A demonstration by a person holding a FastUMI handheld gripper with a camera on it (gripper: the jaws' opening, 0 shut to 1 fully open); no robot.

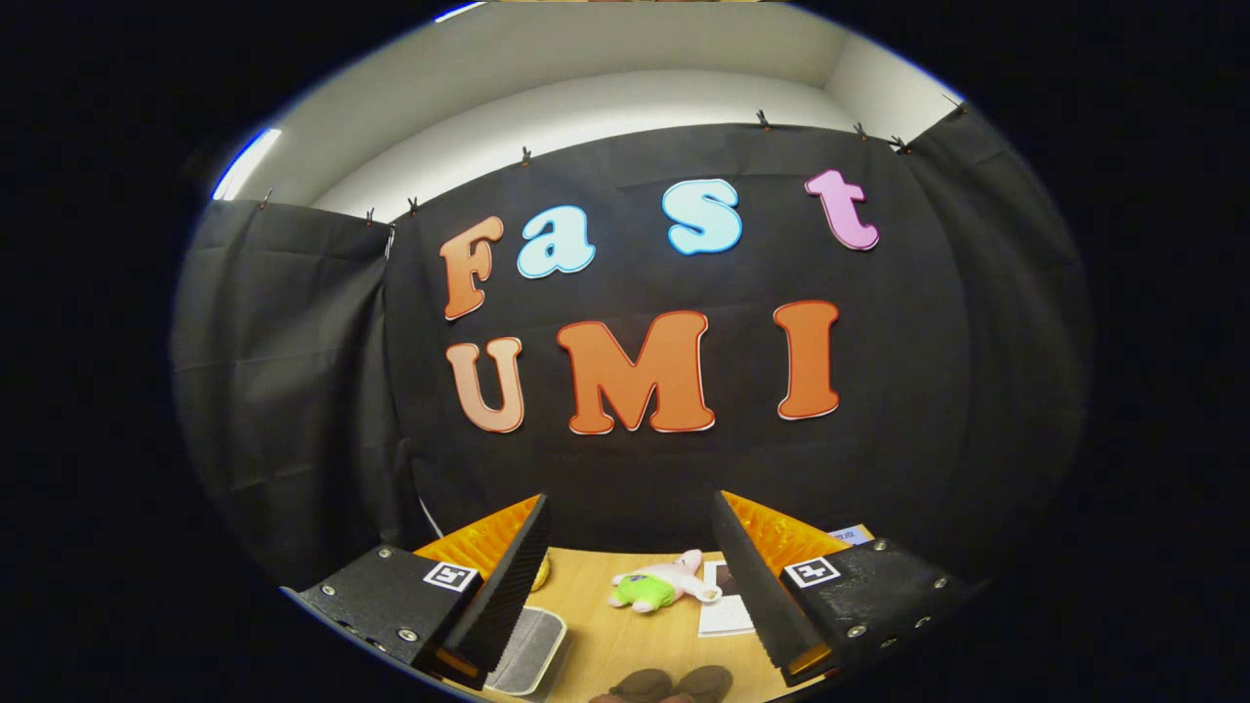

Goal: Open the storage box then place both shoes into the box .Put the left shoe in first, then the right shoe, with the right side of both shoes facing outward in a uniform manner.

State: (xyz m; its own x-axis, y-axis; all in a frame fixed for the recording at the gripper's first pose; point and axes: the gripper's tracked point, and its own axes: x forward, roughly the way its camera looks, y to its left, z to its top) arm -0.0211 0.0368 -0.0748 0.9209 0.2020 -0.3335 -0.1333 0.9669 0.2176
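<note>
My gripper (630, 513) is held high above the wooden table (625, 635), open, with nothing between its fingers. Two dark brown shoes (669, 685) lie side by side on the table, below and between the fingers, only their upper parts showing. A pale grey box or lid with rounded corners (532, 649) lies beside the left finger, partly hidden by it. I cannot tell whether it is open.
A pink plush toy with a green middle (656, 589) lies on the table between the fingers, further back. A white printed card (725, 605) sits by the right finger. A small yellow thing (540, 576) peeks beside the left finger. The black cloth wall stands behind.
</note>
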